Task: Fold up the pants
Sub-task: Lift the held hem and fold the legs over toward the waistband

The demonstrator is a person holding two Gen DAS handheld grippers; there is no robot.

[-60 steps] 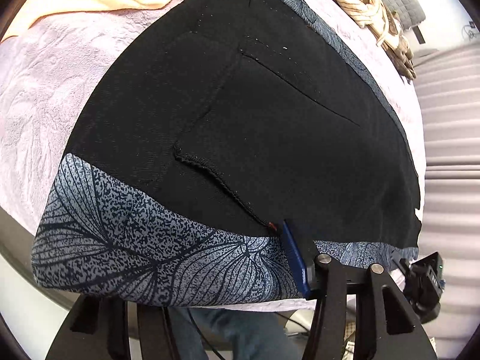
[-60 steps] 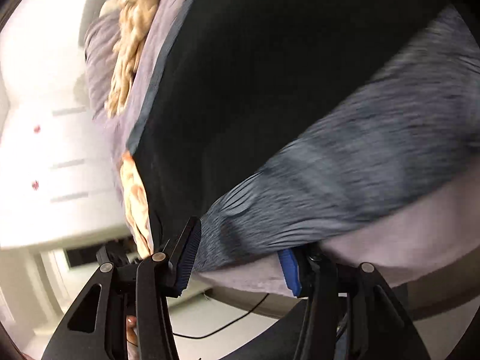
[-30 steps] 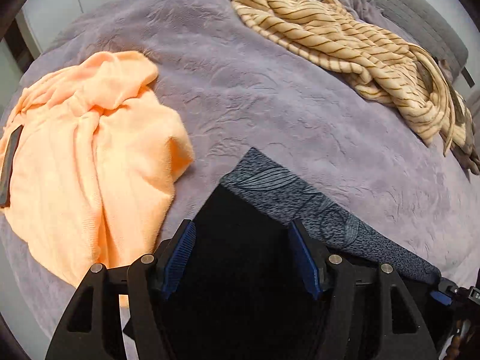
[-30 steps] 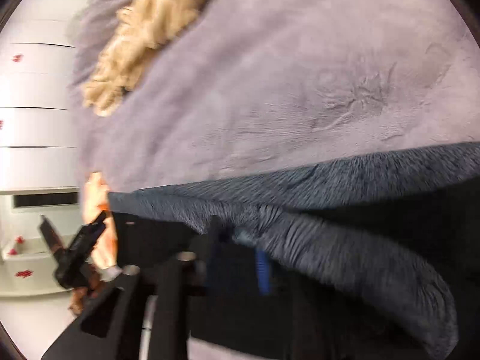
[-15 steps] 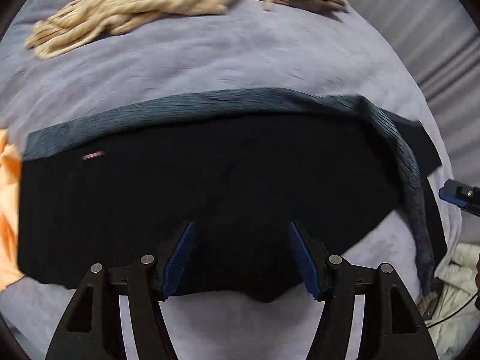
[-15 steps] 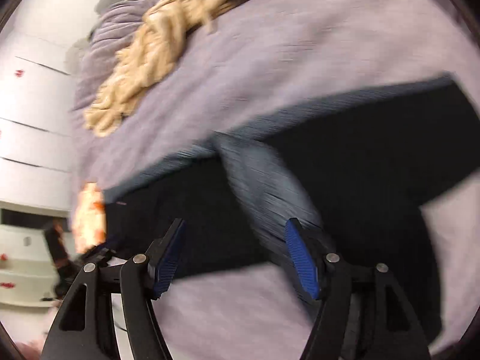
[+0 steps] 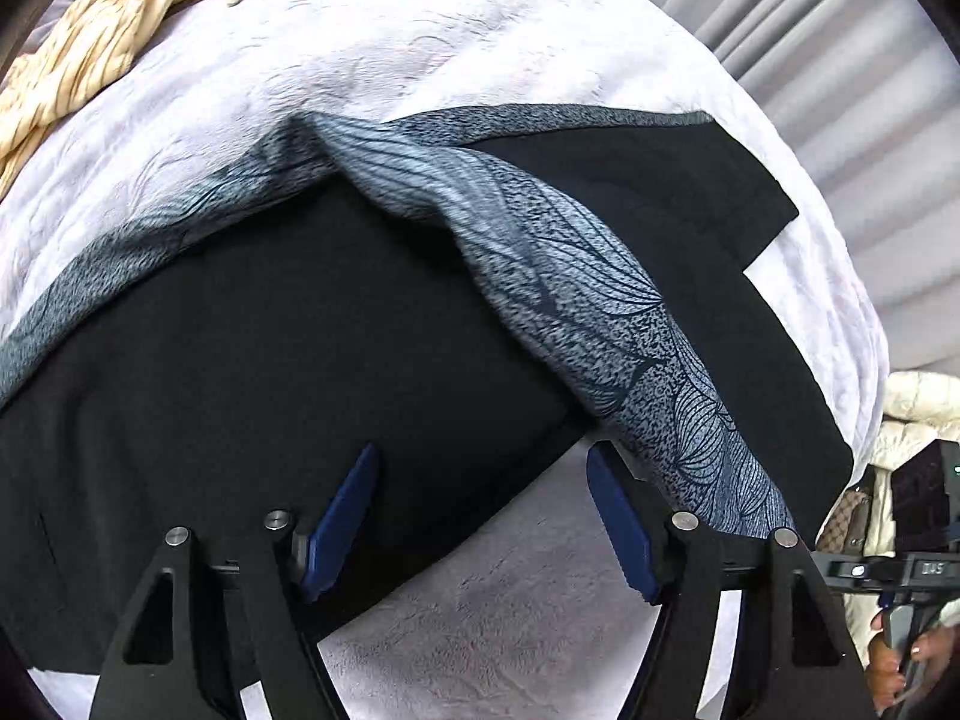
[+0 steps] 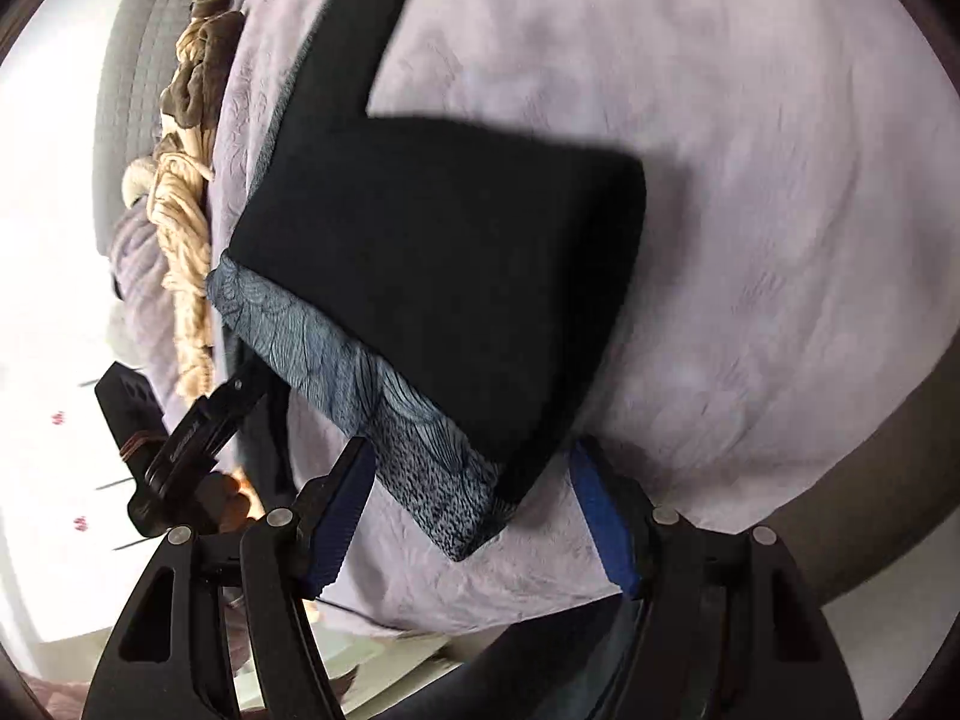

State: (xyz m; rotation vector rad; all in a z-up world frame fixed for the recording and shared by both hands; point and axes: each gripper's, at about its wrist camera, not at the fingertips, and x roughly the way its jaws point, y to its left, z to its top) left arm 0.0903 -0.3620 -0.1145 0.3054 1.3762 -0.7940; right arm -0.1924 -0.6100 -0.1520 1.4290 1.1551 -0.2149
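Bedroom: pale grey curtains [image 7: 840, 60] behind, lilac bedspread [image 7: 420, 78] as the working surface. Black pants [image 7: 300, 360] with a grey leaf-print band [image 7: 600, 312] lying across the bedspread, reaching toward its near edge; doubled over once, band crossing diagonally over the black cloth. Top layer skewed, lower layer sticking out toward the curtain side, so probably a fold laid but not squared. Cream striped garment [image 7: 78, 54] bunched along the far edge, well apart. Left gripper [image 7: 480, 516] low over the near black hem, jaws apart, nothing between the pads. Right gripper [image 8: 468, 516] at the folded corner where band meets black, jaws apart too, corner lying between the fingers but not pinched. Both apparently let go to leave the fold resting flat; likely next, a fresh grip for another fold.
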